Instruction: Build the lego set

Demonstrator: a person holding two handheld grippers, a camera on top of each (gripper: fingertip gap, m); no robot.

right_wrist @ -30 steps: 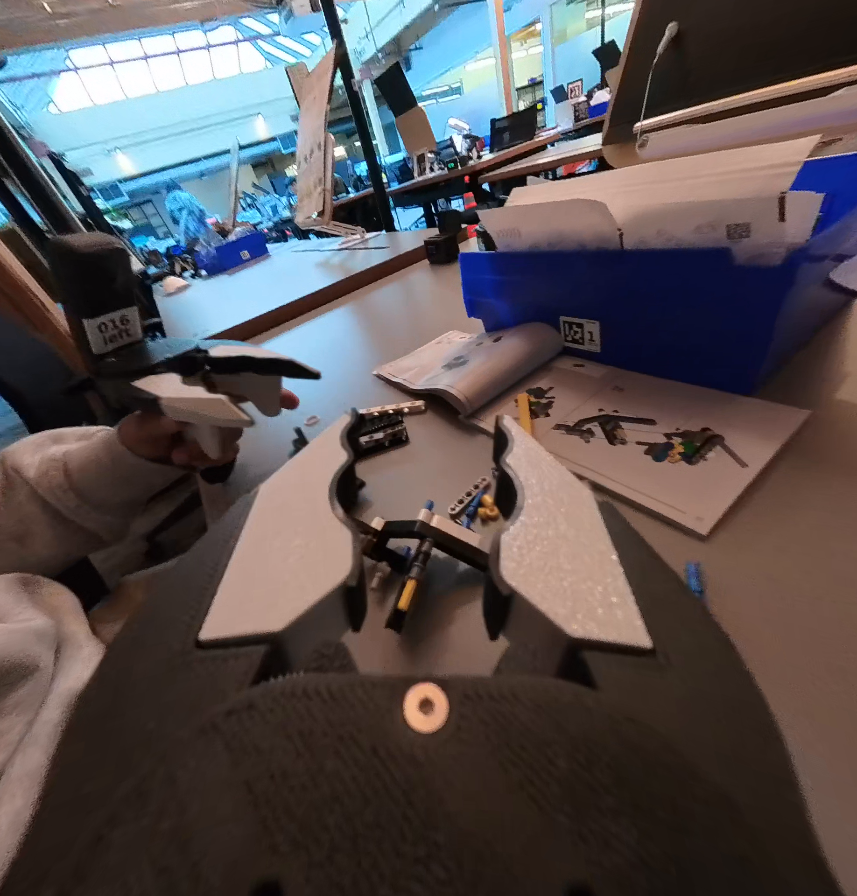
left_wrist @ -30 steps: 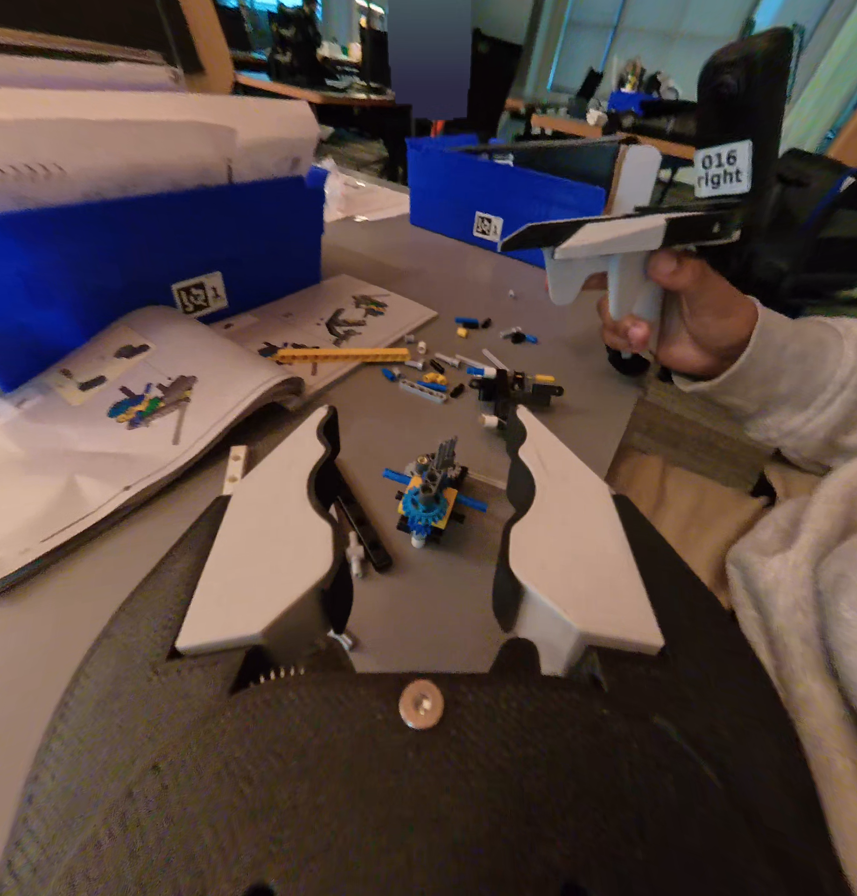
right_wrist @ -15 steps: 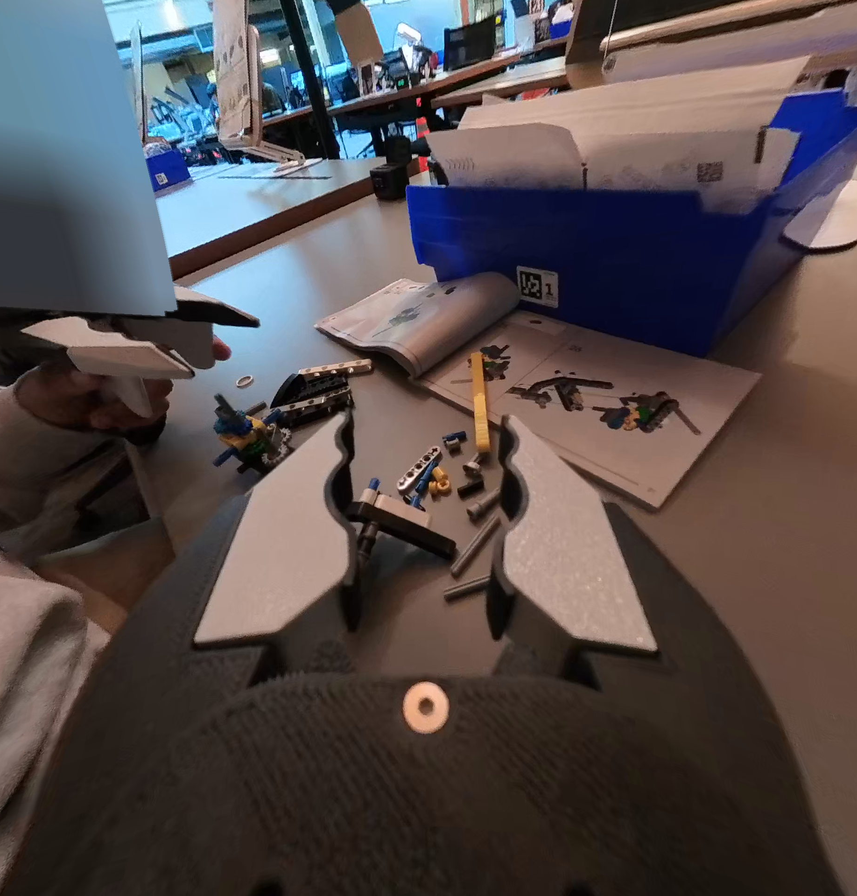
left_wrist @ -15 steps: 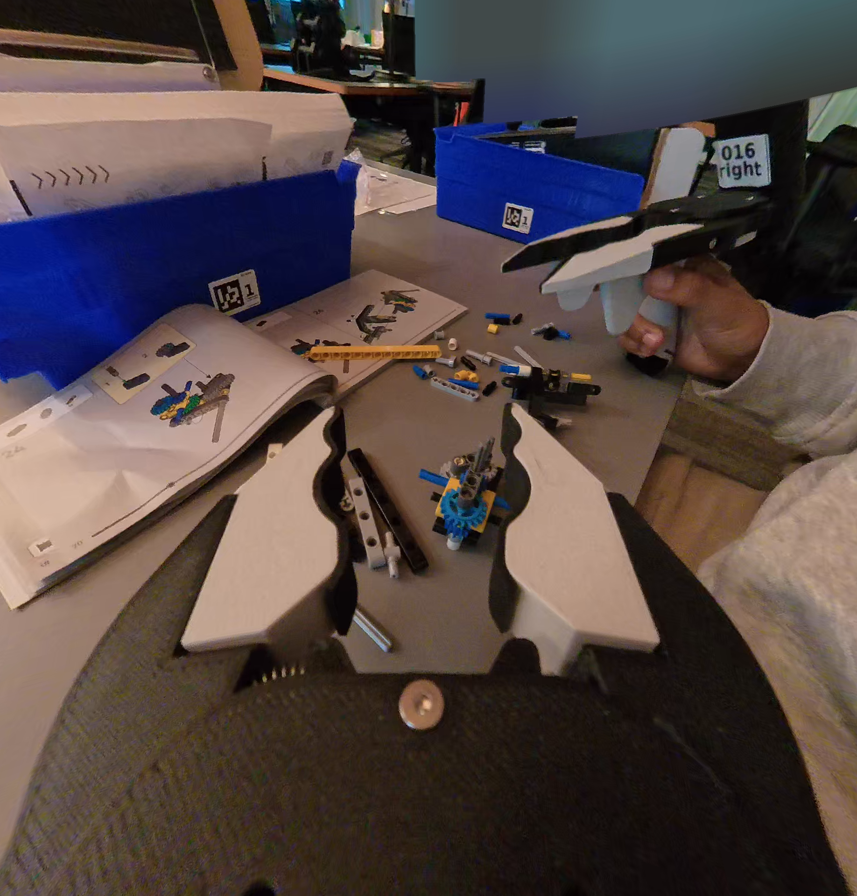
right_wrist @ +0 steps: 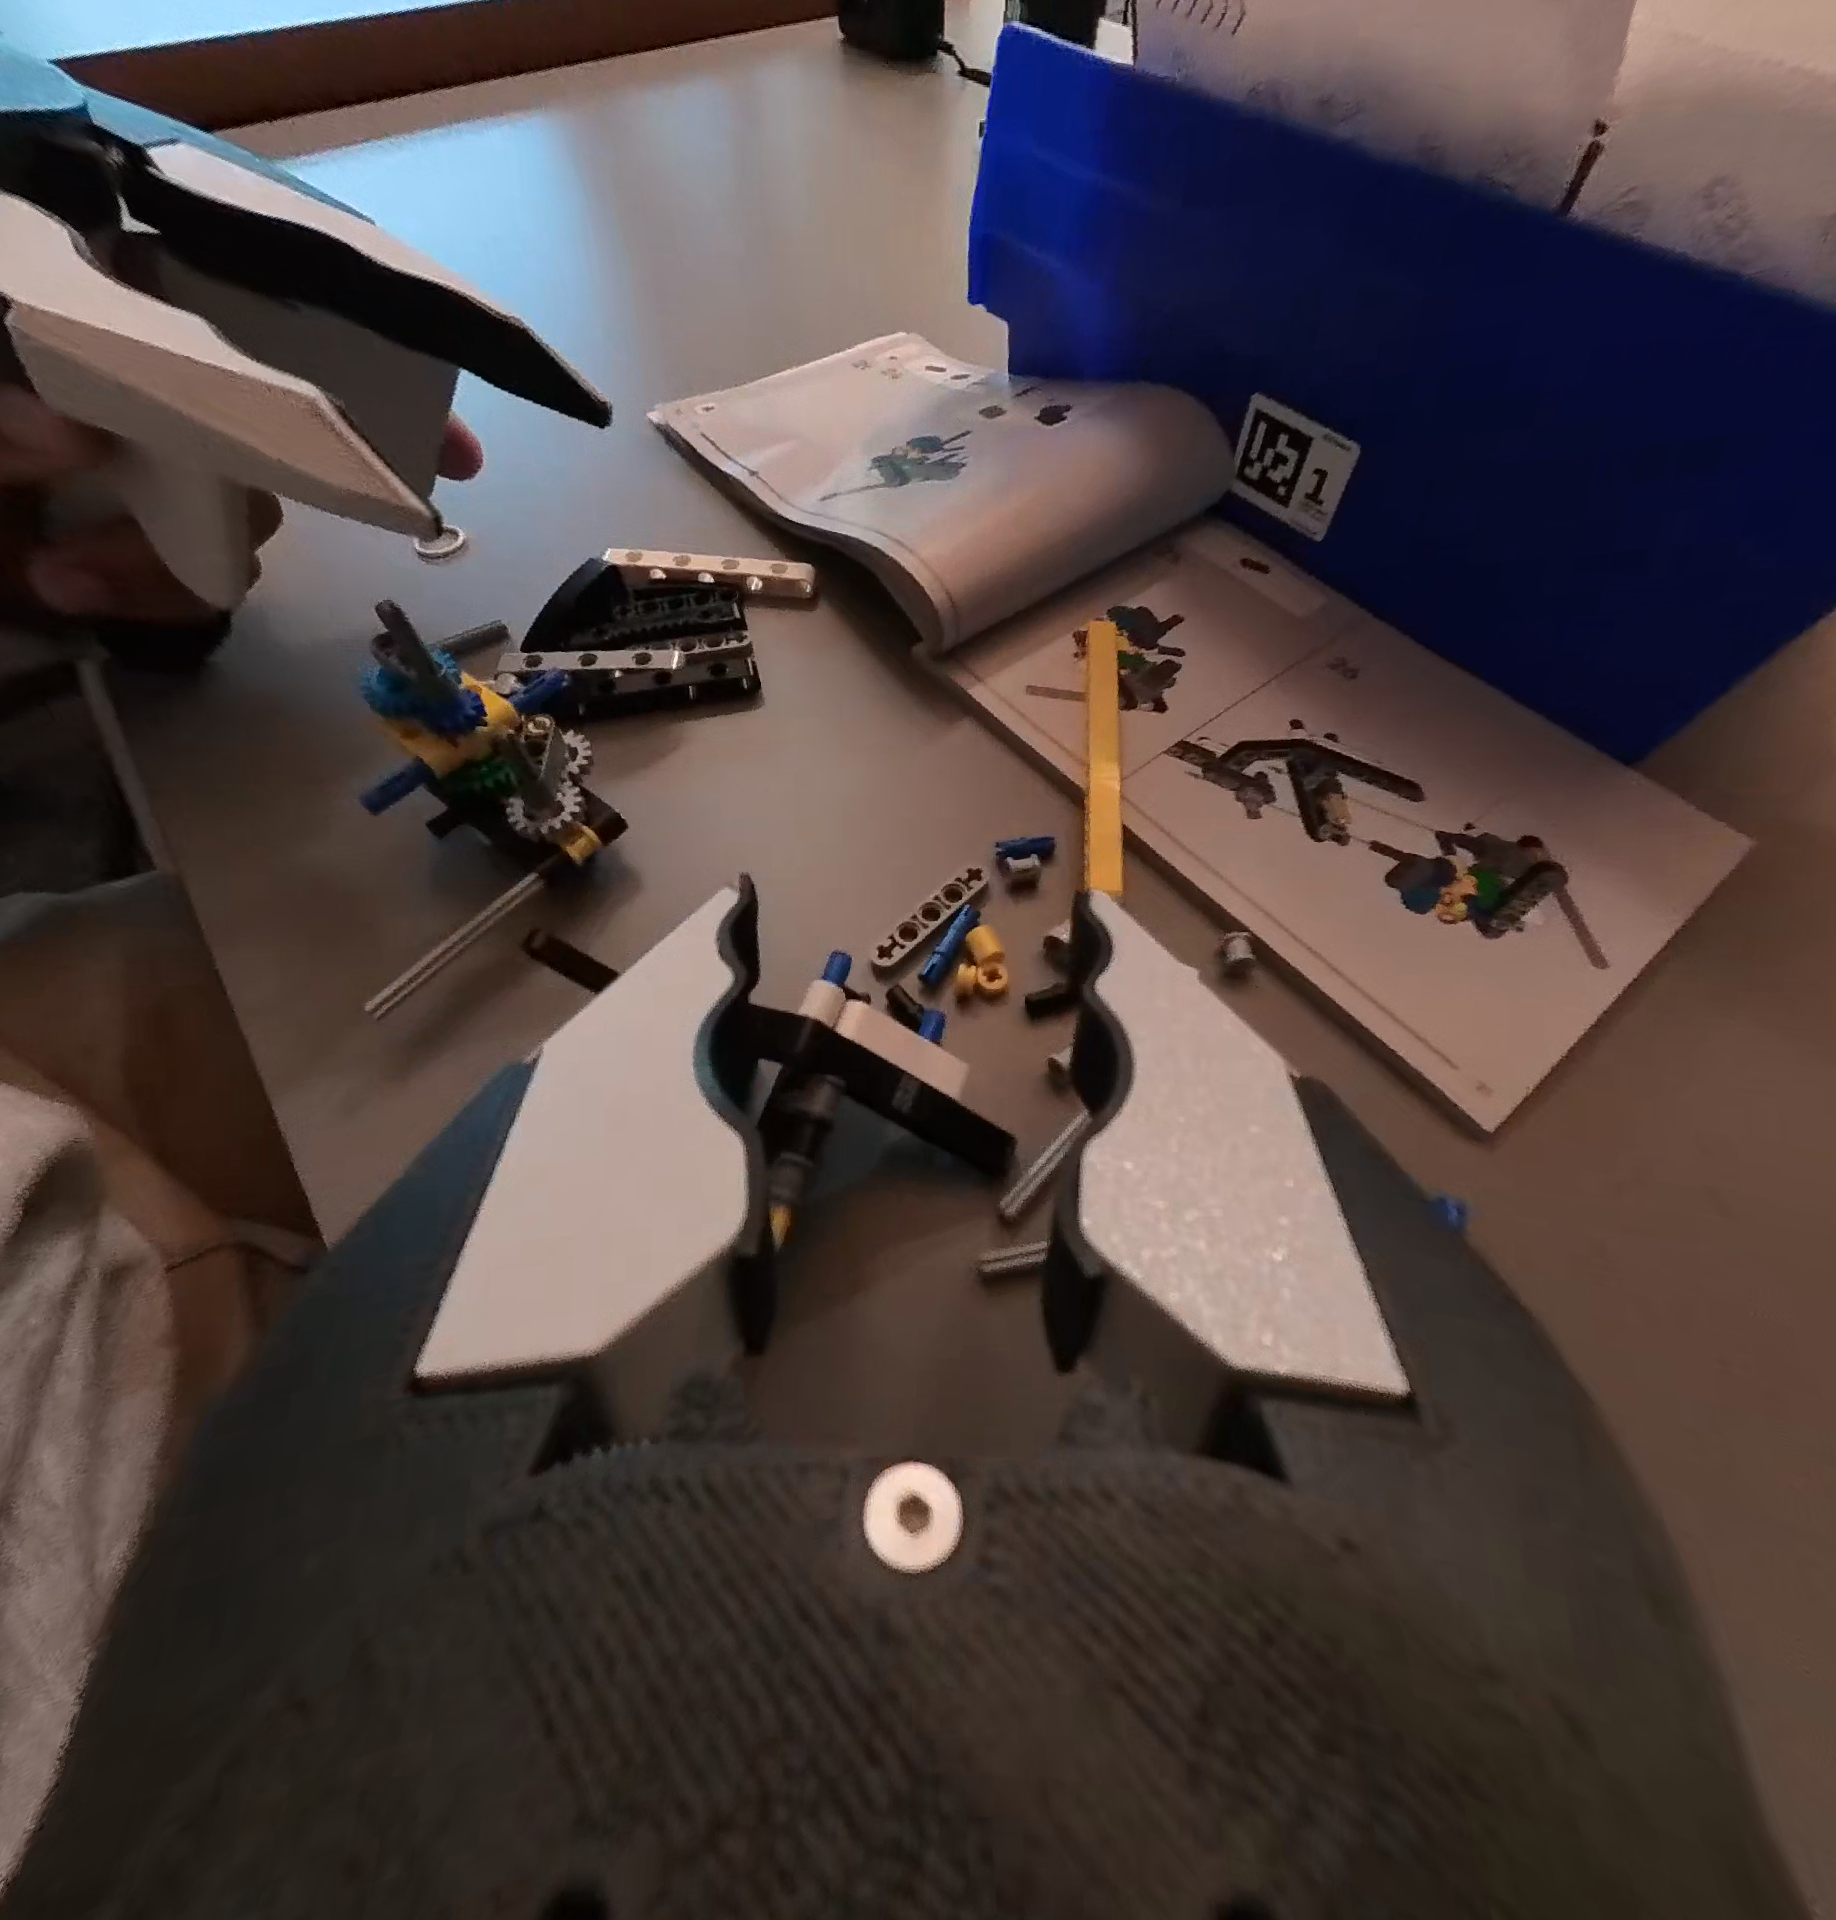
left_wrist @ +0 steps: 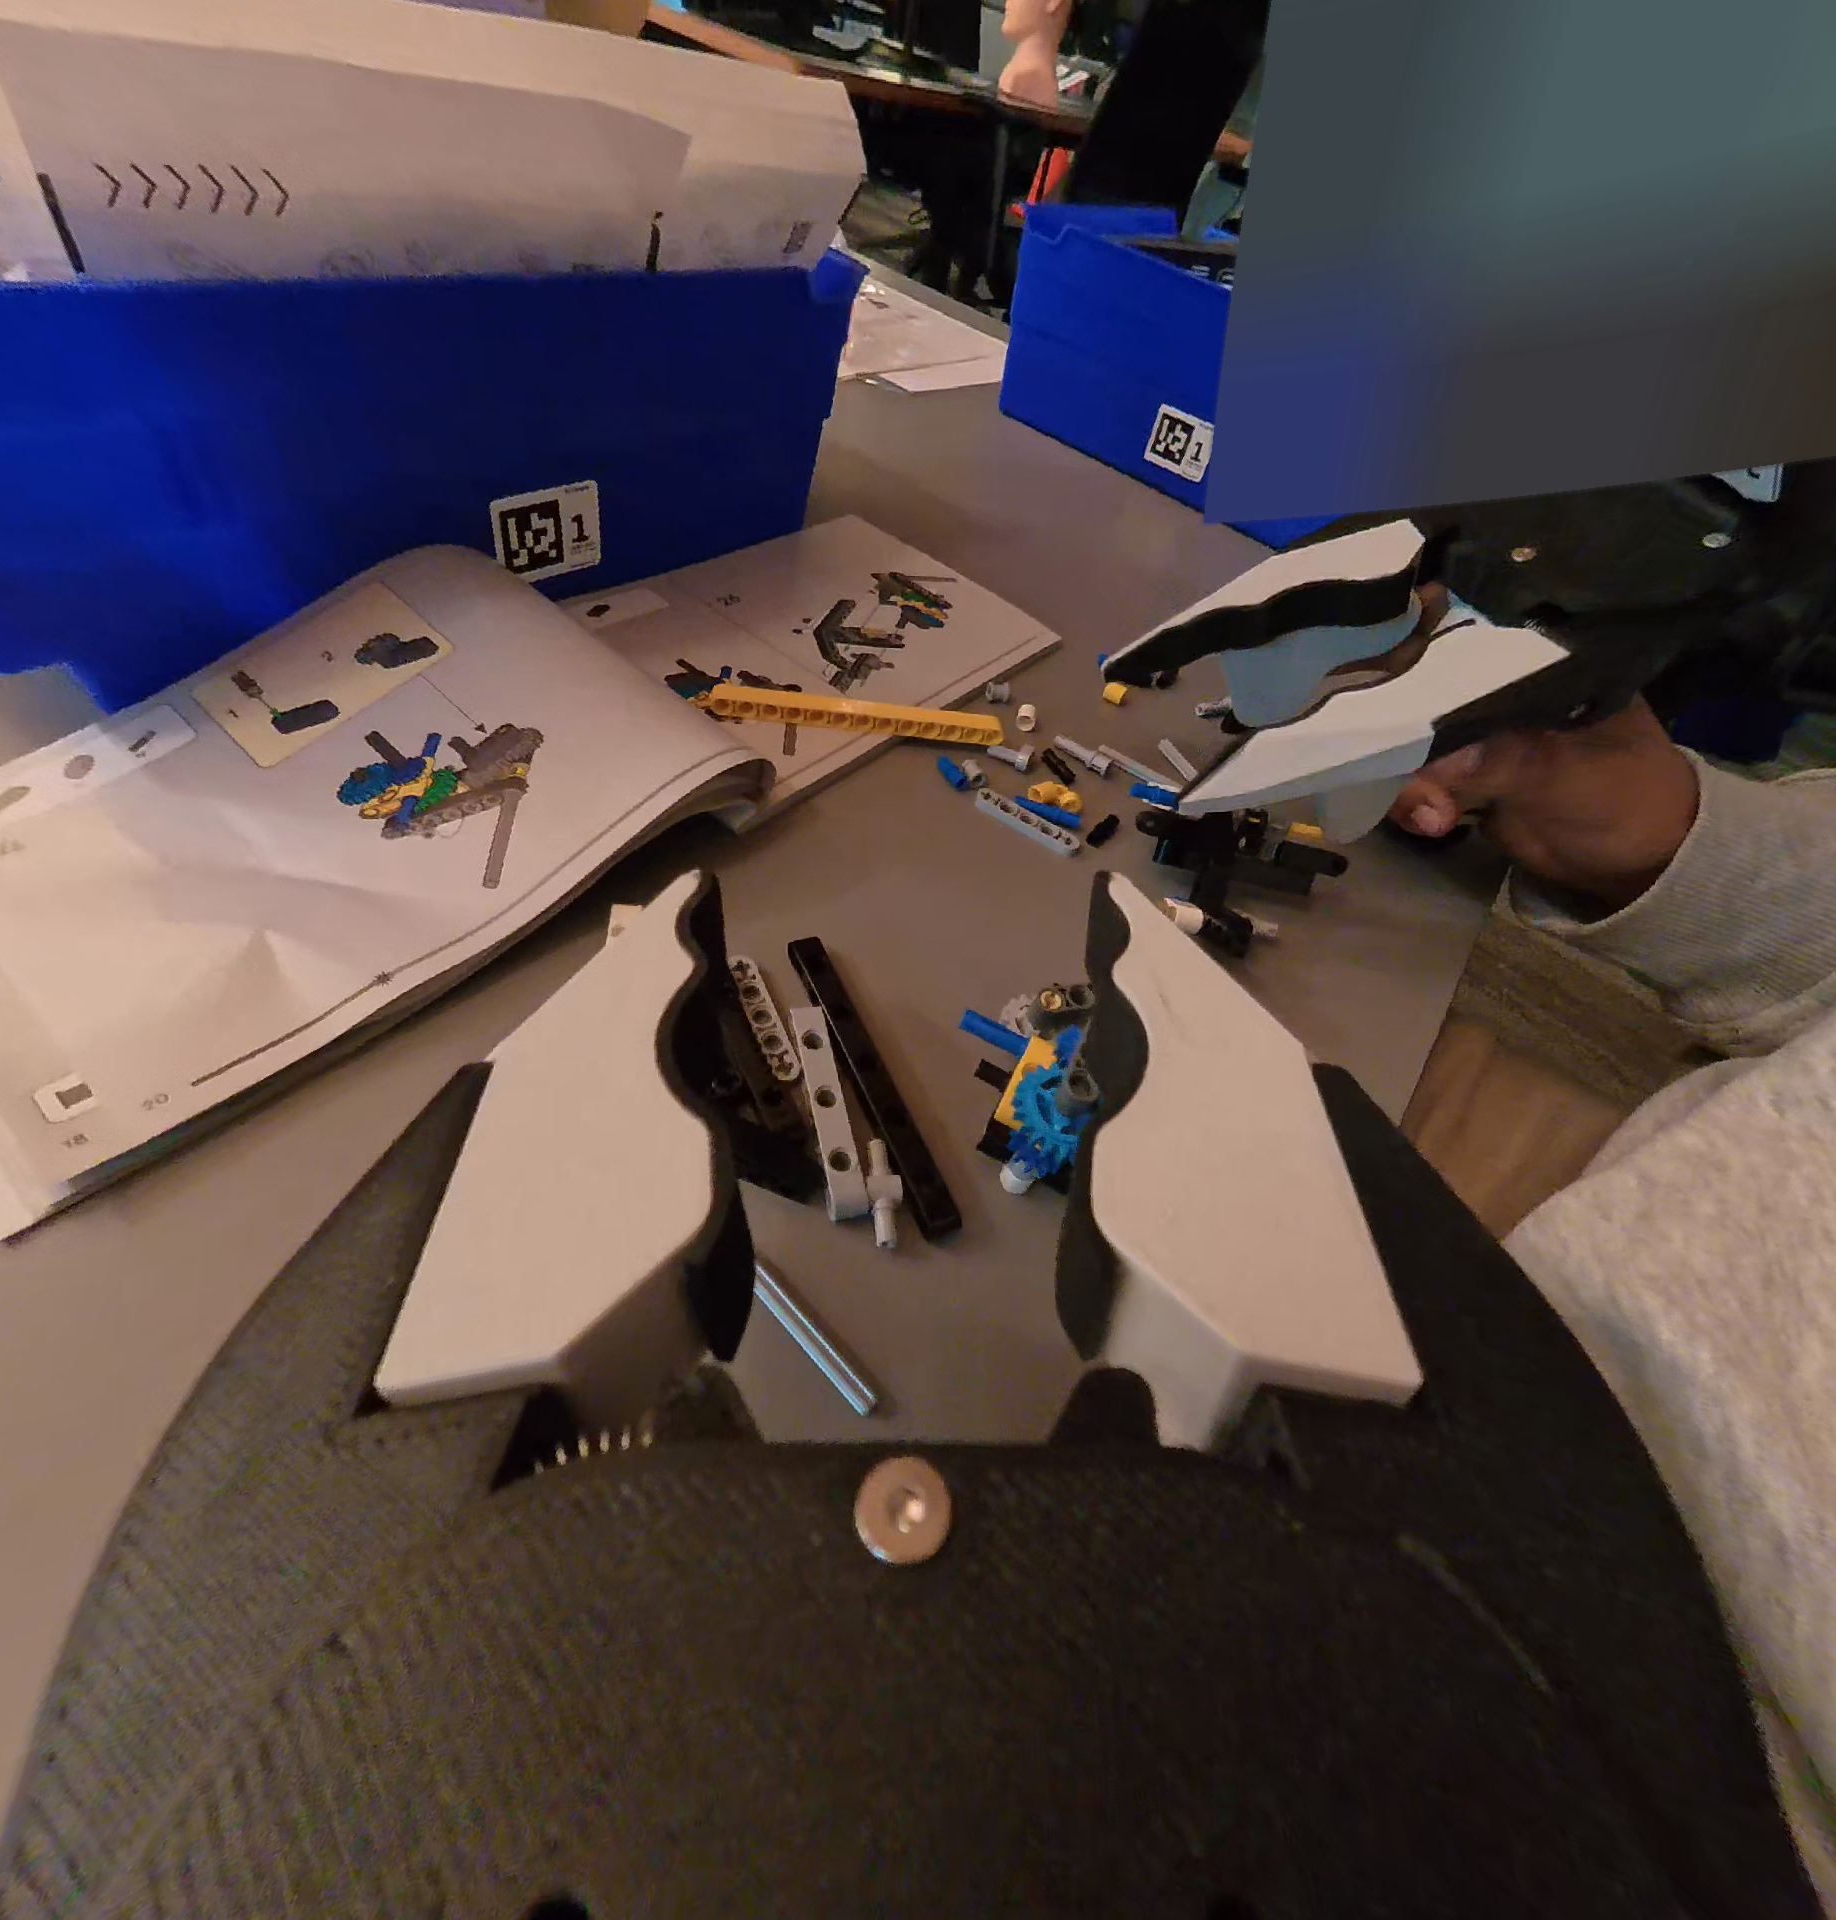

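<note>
My left gripper (left_wrist: 898,904) is open and empty, low over the grey table (left_wrist: 893,468). Below its jaws lie a black beam (left_wrist: 872,1081) and a grey beam (left_wrist: 822,1117). A blue and yellow gear assembly (left_wrist: 1039,1086) sits by its right finger. My right gripper (right_wrist: 914,904) is open above a black frame assembly (right_wrist: 893,1091) on the table. The frame also shows in the left wrist view (left_wrist: 1236,857), below the right gripper (left_wrist: 1309,686). The gear assembly (right_wrist: 478,748) shows in the right wrist view under the left gripper (right_wrist: 270,343).
An open instruction booklet (left_wrist: 374,810) lies against a blue bin (left_wrist: 374,436) holding paper; a long yellow beam (left_wrist: 852,717) rests on it. Small loose pieces (right_wrist: 955,935) and a grey axle (right_wrist: 457,935) are scattered about. A second blue bin (left_wrist: 1101,343) stands behind. The table edge is at my right.
Both grippers have tilted down and come closer to the table. The left has shifted left, so the beams lie below its jaws. The right has come lower over the black frame.
</note>
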